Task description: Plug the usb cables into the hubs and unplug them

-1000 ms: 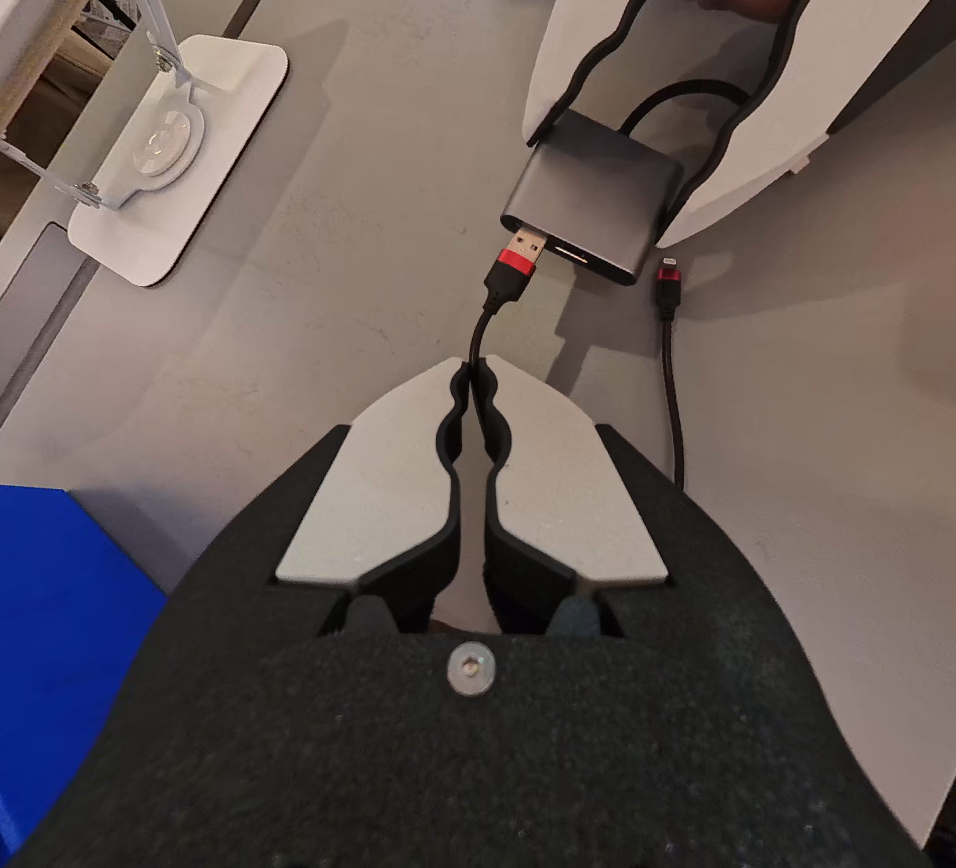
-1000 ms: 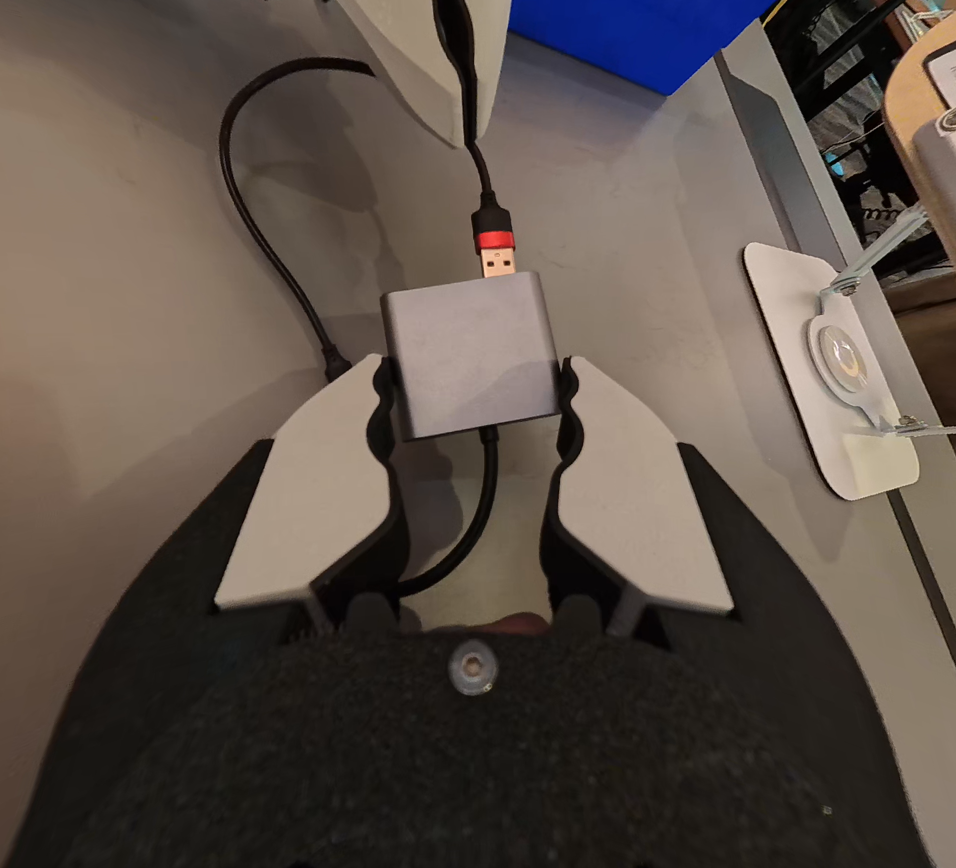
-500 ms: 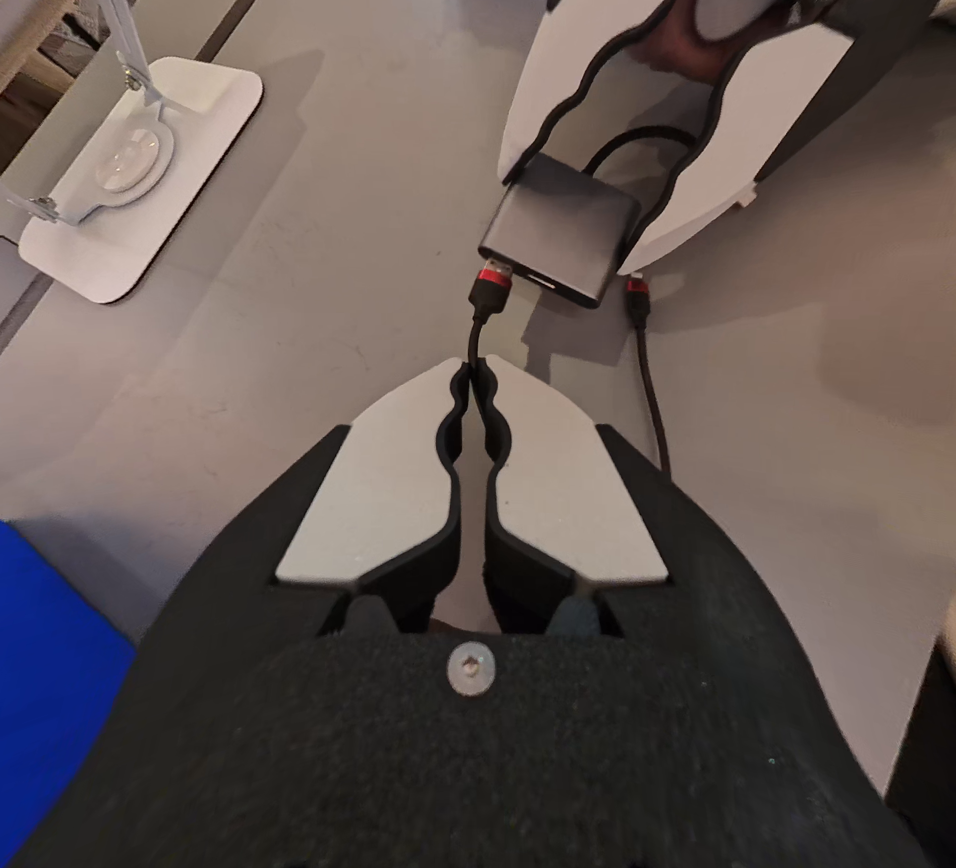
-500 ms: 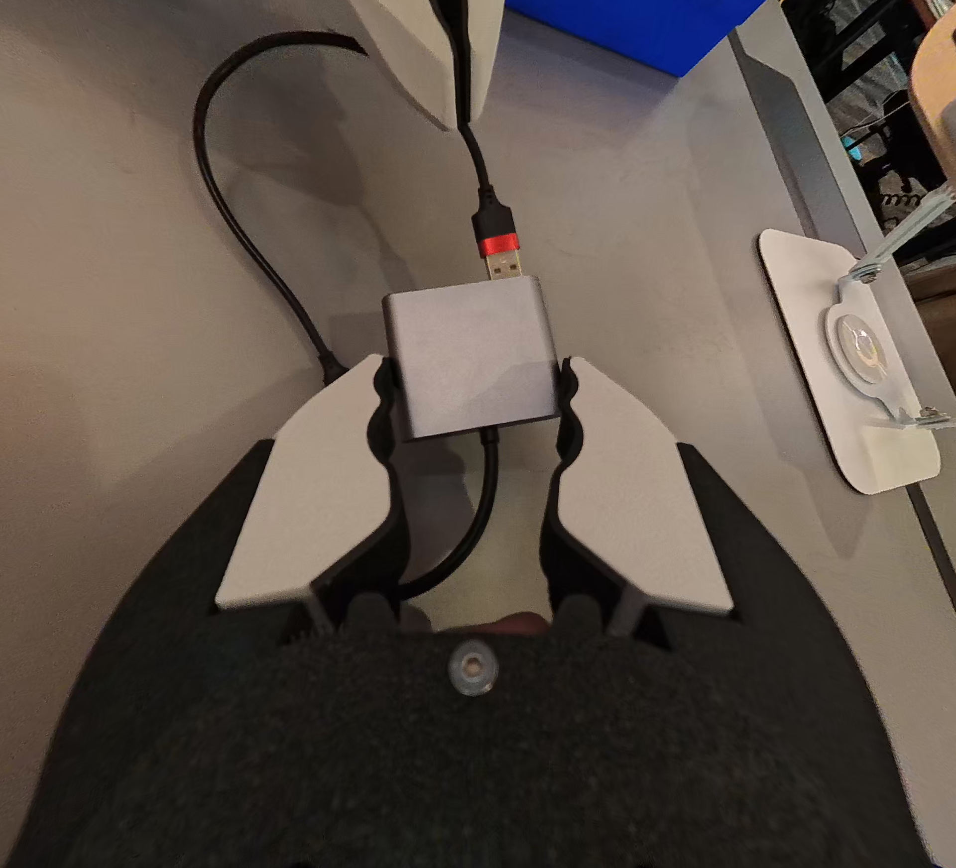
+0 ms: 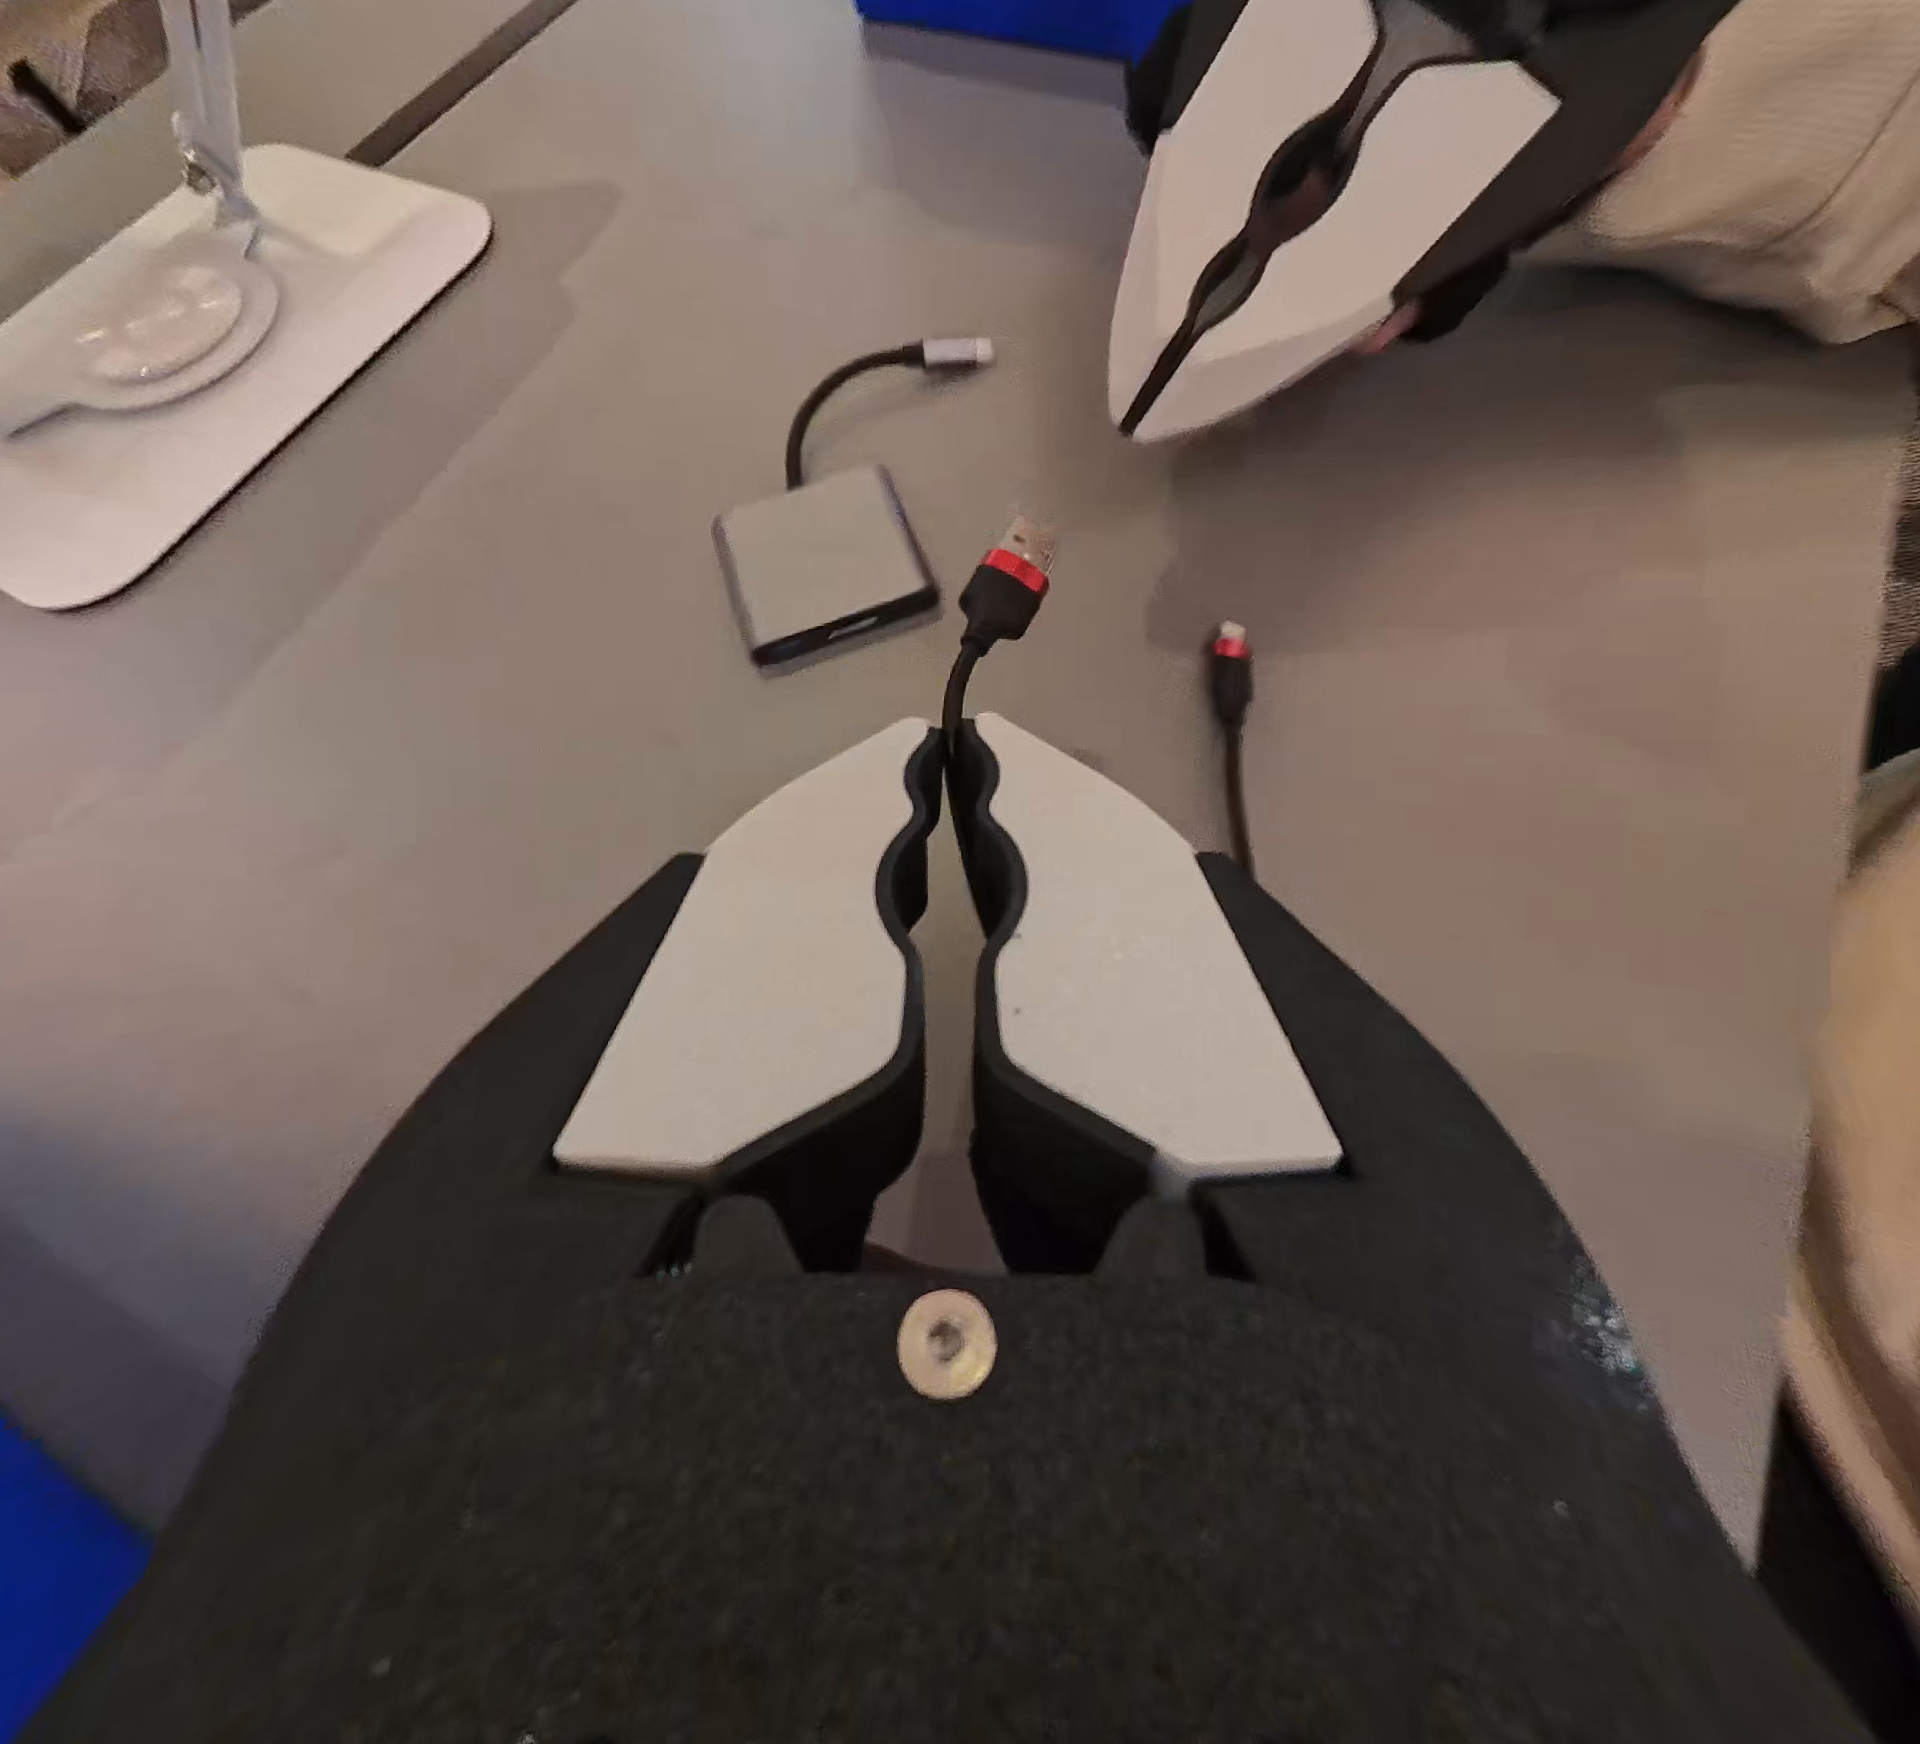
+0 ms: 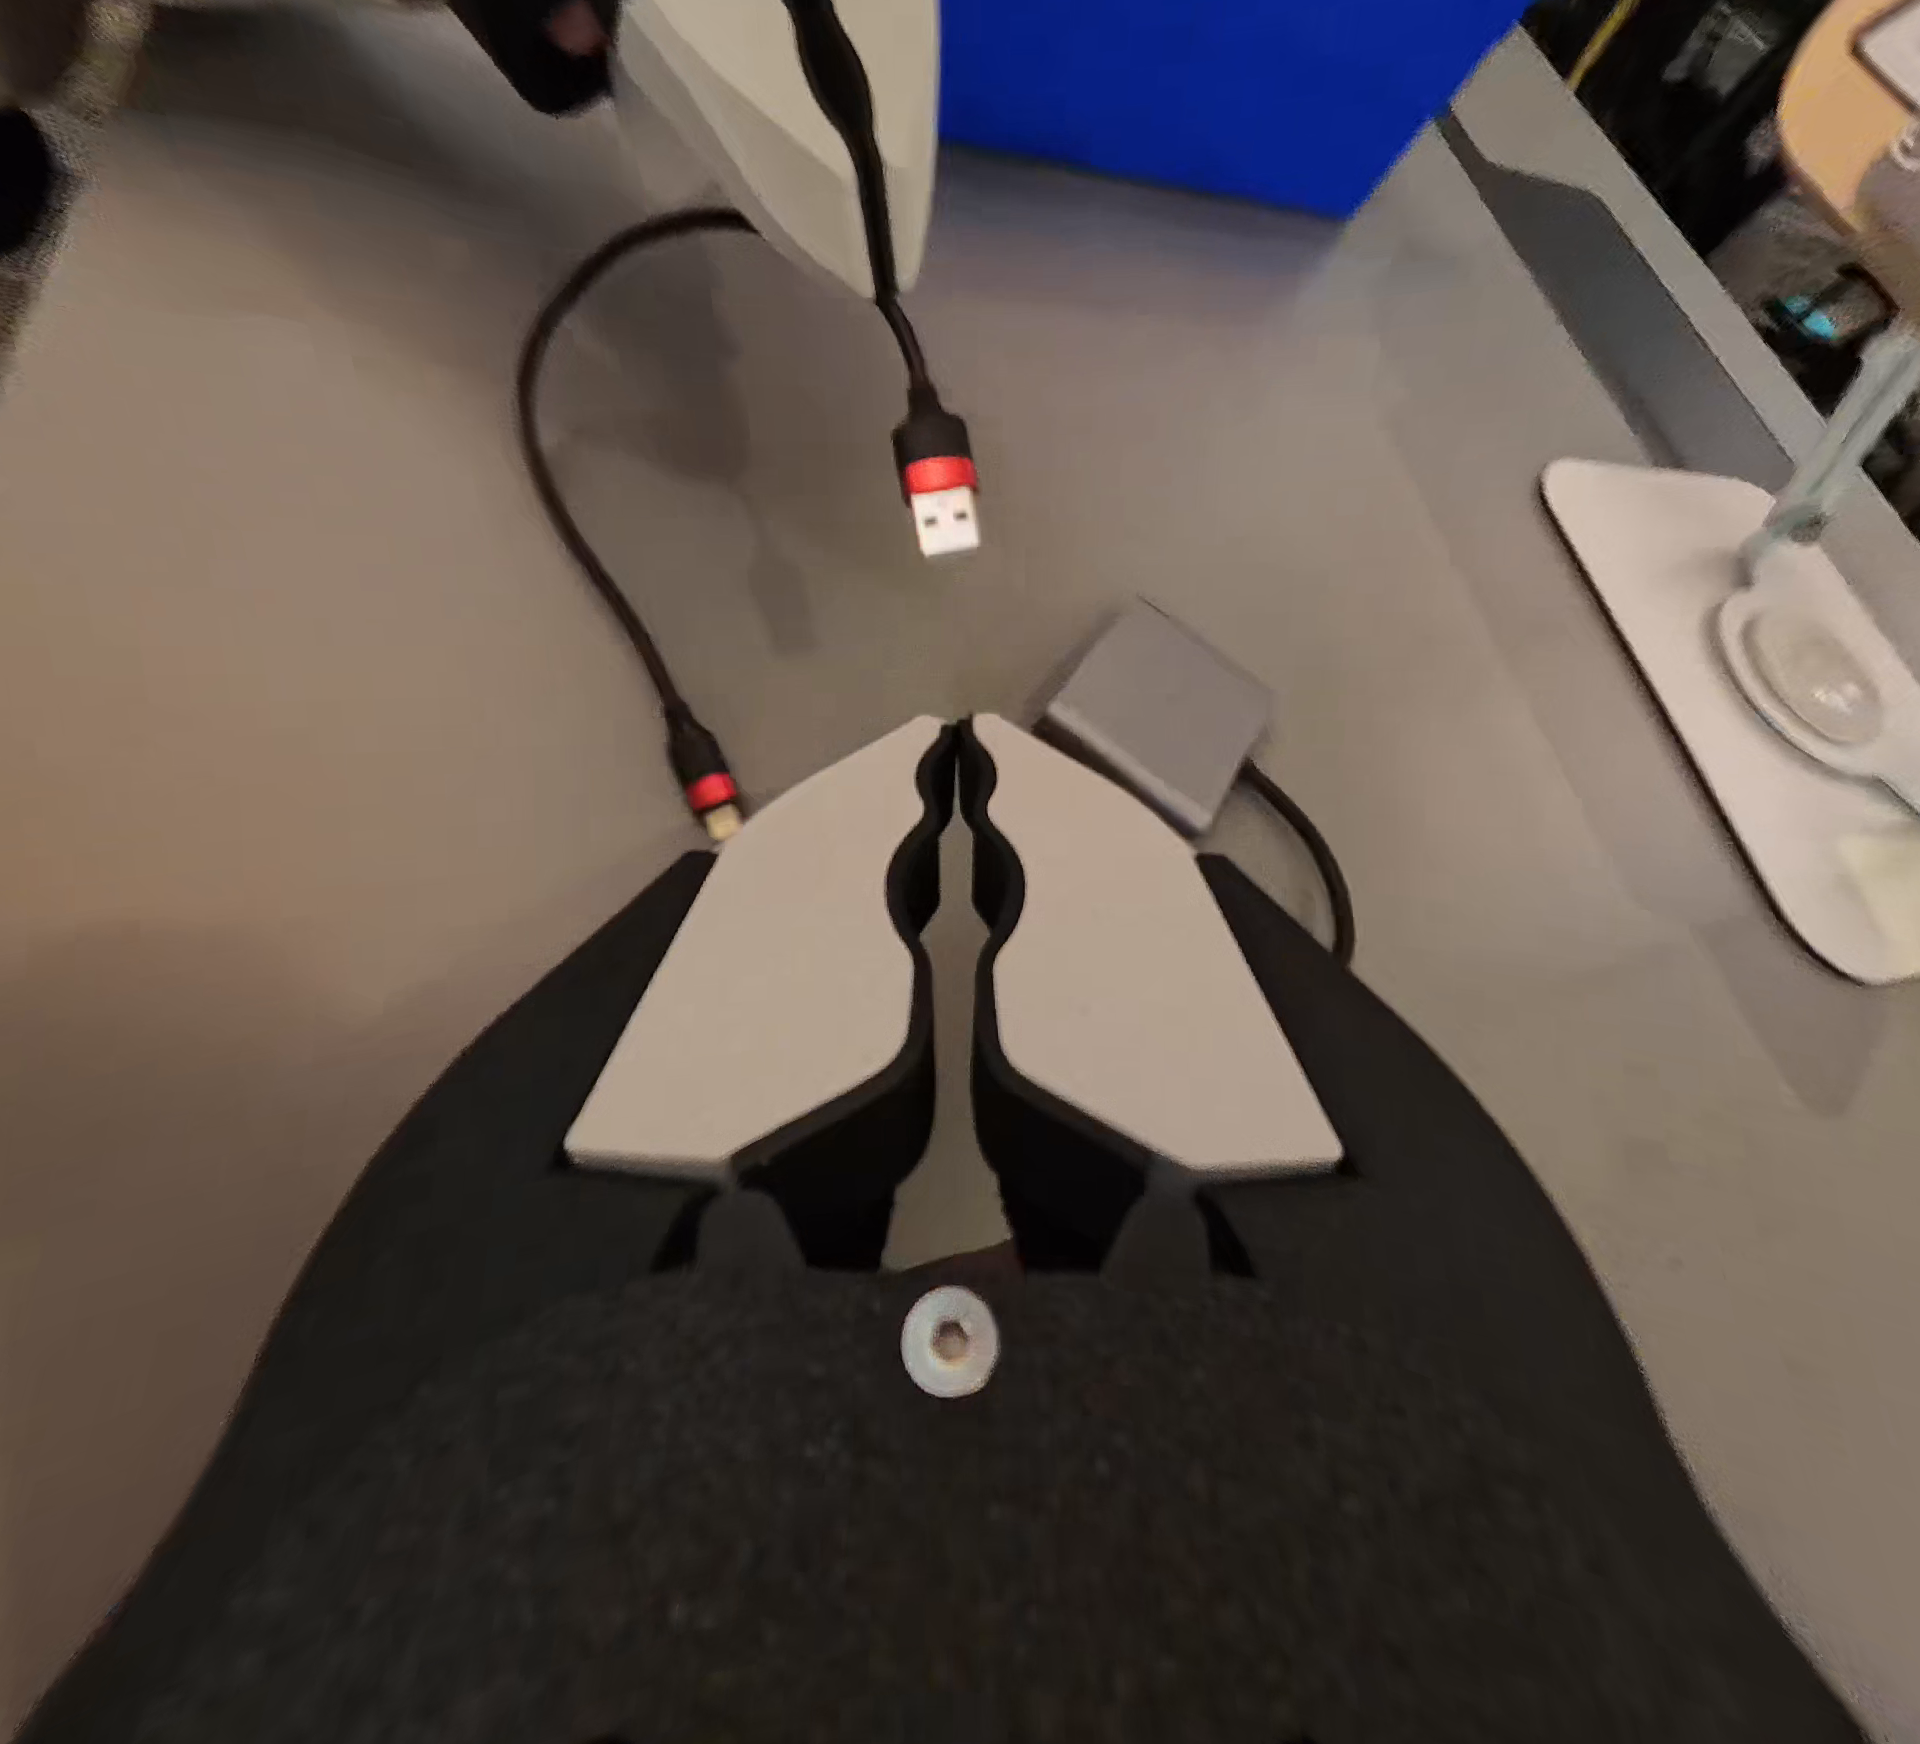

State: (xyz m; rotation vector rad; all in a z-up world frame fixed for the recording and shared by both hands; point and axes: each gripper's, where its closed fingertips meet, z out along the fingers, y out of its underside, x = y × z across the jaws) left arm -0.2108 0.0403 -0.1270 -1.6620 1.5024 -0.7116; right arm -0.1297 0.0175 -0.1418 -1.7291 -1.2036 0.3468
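Note:
My left gripper is shut on the black USB cable, just behind its red-ringed plug, which hangs free above the table. The grey hub lies loose on the table left of the plug, with its short lead and silver plug behind it. My right gripper is shut with nothing between its pads, raised above the table; the hub lies just right of its tips. It also shows shut in the left wrist view. The cable's small red-ringed end lies left of it.
A blue bin stands at the back. A white stand base sits at the table's left side, near its edge. A person's cream sleeve is at the right.
My right gripper let go of the hub, rose and closed on nothing. The hub now lies on the table. My left gripper drew the plug back from the hub and lifted it.

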